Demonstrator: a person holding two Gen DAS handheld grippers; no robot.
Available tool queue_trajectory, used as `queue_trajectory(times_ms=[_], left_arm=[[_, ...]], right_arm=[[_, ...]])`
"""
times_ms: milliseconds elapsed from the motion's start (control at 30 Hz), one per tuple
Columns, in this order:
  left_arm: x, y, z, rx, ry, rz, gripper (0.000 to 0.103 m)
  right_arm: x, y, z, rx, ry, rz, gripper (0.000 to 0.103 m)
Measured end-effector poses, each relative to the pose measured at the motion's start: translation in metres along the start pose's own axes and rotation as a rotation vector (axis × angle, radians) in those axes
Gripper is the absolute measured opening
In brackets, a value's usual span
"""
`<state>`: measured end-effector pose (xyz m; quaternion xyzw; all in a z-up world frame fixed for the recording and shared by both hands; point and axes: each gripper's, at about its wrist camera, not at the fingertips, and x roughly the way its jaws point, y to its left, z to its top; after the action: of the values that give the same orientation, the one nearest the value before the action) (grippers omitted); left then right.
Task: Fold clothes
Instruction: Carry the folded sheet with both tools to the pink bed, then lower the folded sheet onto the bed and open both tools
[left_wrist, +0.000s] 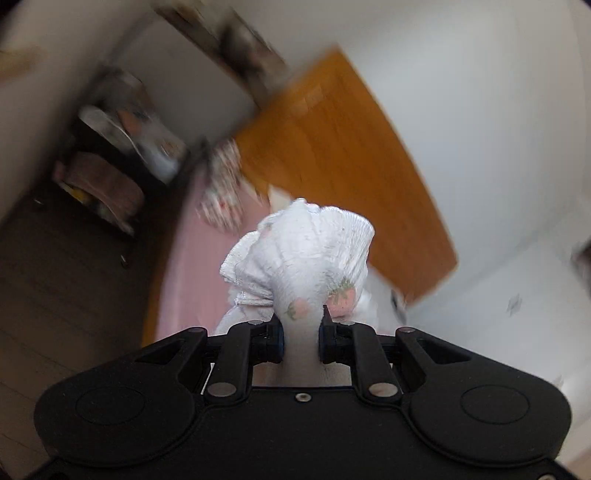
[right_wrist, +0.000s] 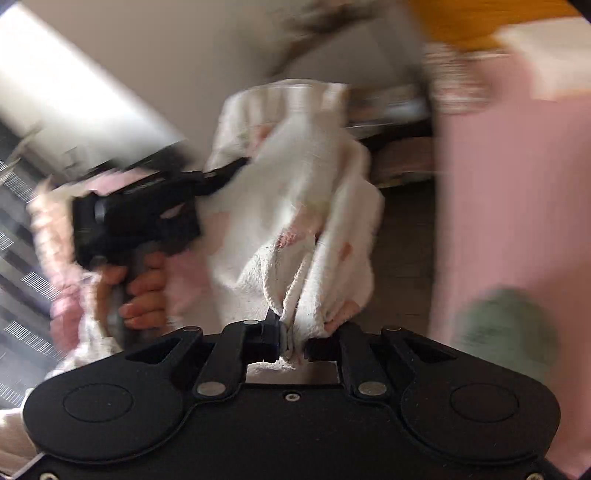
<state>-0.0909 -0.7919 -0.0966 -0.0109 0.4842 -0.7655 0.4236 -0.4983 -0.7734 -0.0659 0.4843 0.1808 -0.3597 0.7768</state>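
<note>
We hold the white garment (left_wrist: 306, 254), both claws, left (left_wrist: 301, 341) and right (right_wrist: 291, 341), clenched on it at 6 o'clock; soft, light, floppy; best gripped at hems.

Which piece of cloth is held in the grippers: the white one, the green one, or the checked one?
The white garment with pink strawberry prints: both the left gripper and the right gripper pinch it. The green cloth and the checked cloth lie on the pink bed, untouched.

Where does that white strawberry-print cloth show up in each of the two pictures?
Left wrist: cloth bunched at centre, pinched in the left gripper.
Right wrist: cloth hangs at centre, pinched in the right gripper; the left gripper grips it from the left.
Shared landmark: pink bedsheet.
</note>
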Motion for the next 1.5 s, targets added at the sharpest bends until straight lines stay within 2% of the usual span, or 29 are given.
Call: queue_trajectory(times_ms=[100, 200, 233, 300, 367, 500, 567, 633, 700, 800, 867, 933, 967, 1000, 1033, 1100, 1267, 1333, 1400, 1500], left_arm=[[0.055, 0.004, -0.043, 0.023, 0.116, 0.027, 0.015], [0.108, 0.025, -0.105, 0.069, 0.292, 0.159, 0.016], [0.132, 0.032, -0.130, 0.120, 0.397, 0.242, 0.016], [0.162, 0.040, -0.171, 0.242, 0.567, 0.357, 0.016], [0.161, 0.045, -0.190, 0.295, 0.605, 0.355, 0.017], [0.145, 0.069, -0.174, 0.235, 0.609, 0.289, 0.028], [0.140, 0.075, -0.165, 0.220, 0.598, 0.294, 0.034], [0.126, 0.080, -0.156, 0.222, 0.556, 0.321, 0.053], [0.109, 0.085, -0.145, 0.227, 0.504, 0.353, 0.066], [0.079, 0.090, -0.128, 0.214, 0.417, 0.393, 0.068], [0.054, 0.094, -0.118, 0.170, 0.375, 0.394, 0.068], [0.025, 0.099, -0.110, 0.113, 0.340, 0.379, 0.068], [0.009, 0.102, -0.108, 0.111, 0.321, 0.369, 0.068], [-0.007, 0.104, -0.104, 0.113, 0.301, 0.361, 0.068], [-0.020, 0.104, -0.100, 0.136, 0.277, 0.368, 0.070], [-0.054, 0.104, -0.103, 0.195, 0.238, 0.403, 0.076], [-0.113, 0.096, -0.125, 0.359, 0.188, 0.500, 0.086], [-0.134, 0.090, -0.137, 0.414, 0.175, 0.537, 0.092], [-0.156, 0.085, -0.148, 0.468, 0.161, 0.571, 0.097], [-0.179, 0.077, -0.163, 0.504, 0.135, 0.595, 0.099]], right_arm=[[-0.005, -0.057, -0.017, 0.049, 0.040, -0.146, 0.011], [0.015, -0.110, -0.047, 0.165, 0.167, -0.297, 0.011], [0.026, -0.127, -0.060, 0.196, 0.220, -0.353, 0.011], [0.049, -0.156, -0.087, 0.254, 0.323, -0.430, 0.011], [0.066, -0.172, -0.109, 0.276, 0.383, -0.468, 0.011], [0.075, -0.181, -0.121, 0.298, 0.359, -0.504, 0.012], [0.079, -0.179, -0.121, 0.286, 0.352, -0.531, 0.015], [0.083, -0.176, -0.121, 0.272, 0.349, -0.565, 0.026], [0.088, -0.172, -0.121, 0.251, 0.354, -0.604, 0.034], [0.096, -0.171, -0.120, 0.197, 0.375, -0.667, 0.043], [0.102, -0.171, -0.115, 0.167, 0.387, -0.701, 0.051], [0.105, -0.167, -0.114, 0.178, 0.382, -0.713, 0.067], [0.104, -0.163, -0.112, 0.190, 0.363, -0.719, 0.071], [0.102, -0.158, -0.110, 0.200, 0.343, -0.726, 0.080], [0.100, -0.150, -0.111, 0.192, 0.323, -0.743, 0.090], [0.093, -0.125, -0.120, 0.132, 0.287, -0.804, 0.099], [0.098, -0.055, -0.120, -0.018, 0.203, -0.913, 0.101], [0.105, -0.026, -0.127, -0.043, 0.191, -0.867, 0.102], [0.116, -0.017, -0.128, -0.073, 0.206, -0.765, 0.102], [0.126, 0.030, -0.142, -0.152, 0.235, -0.651, 0.102]])
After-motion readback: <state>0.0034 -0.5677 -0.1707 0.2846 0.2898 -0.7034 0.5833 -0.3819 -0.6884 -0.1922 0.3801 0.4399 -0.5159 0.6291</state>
